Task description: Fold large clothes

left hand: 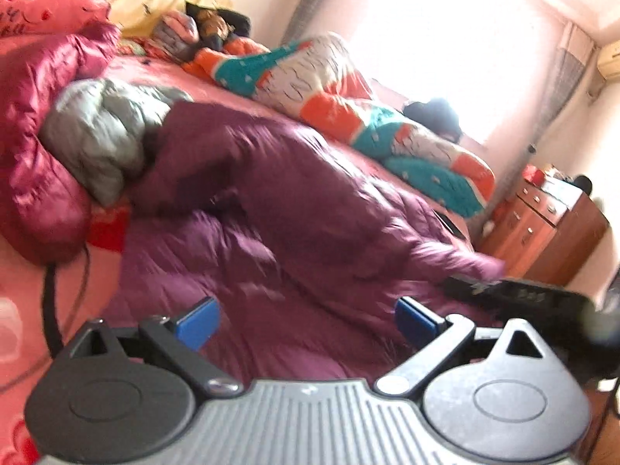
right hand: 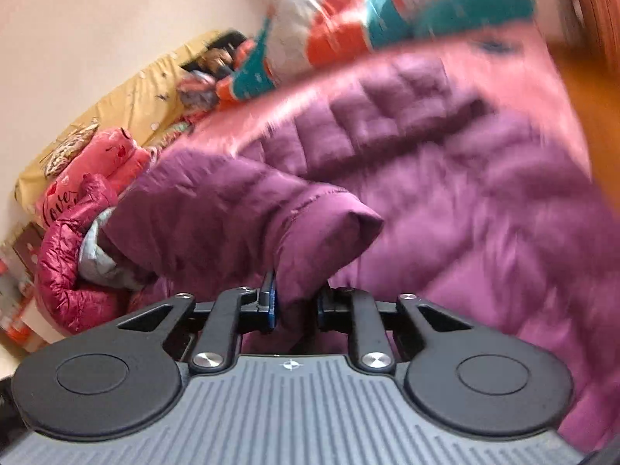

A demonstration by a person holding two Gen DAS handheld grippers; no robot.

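A large purple quilted down jacket (left hand: 294, 193) lies spread over the pink bed (left hand: 162, 73). My left gripper (left hand: 306, 321) hangs just above the jacket's near part, open, its blue pads (left hand: 197, 323) wide apart with nothing between them. In the right wrist view the same purple jacket (right hand: 445, 178) fills the frame, and my right gripper (right hand: 296, 306) is shut on a sleeve cuff (right hand: 321, 240) bunched between its jaws. From the left wrist view the right gripper (left hand: 515, 290) shows as a dark blurred shape at the jacket's right end, holding that sleeve tip.
A grey padded garment (left hand: 104, 131) and a shiny magenta jacket (left hand: 42, 135) lie at the left. A rolled orange, teal and white quilt (left hand: 348, 100) runs along the far side. A wooden dresser (left hand: 542, 224) stands right of the bed under a bright window.
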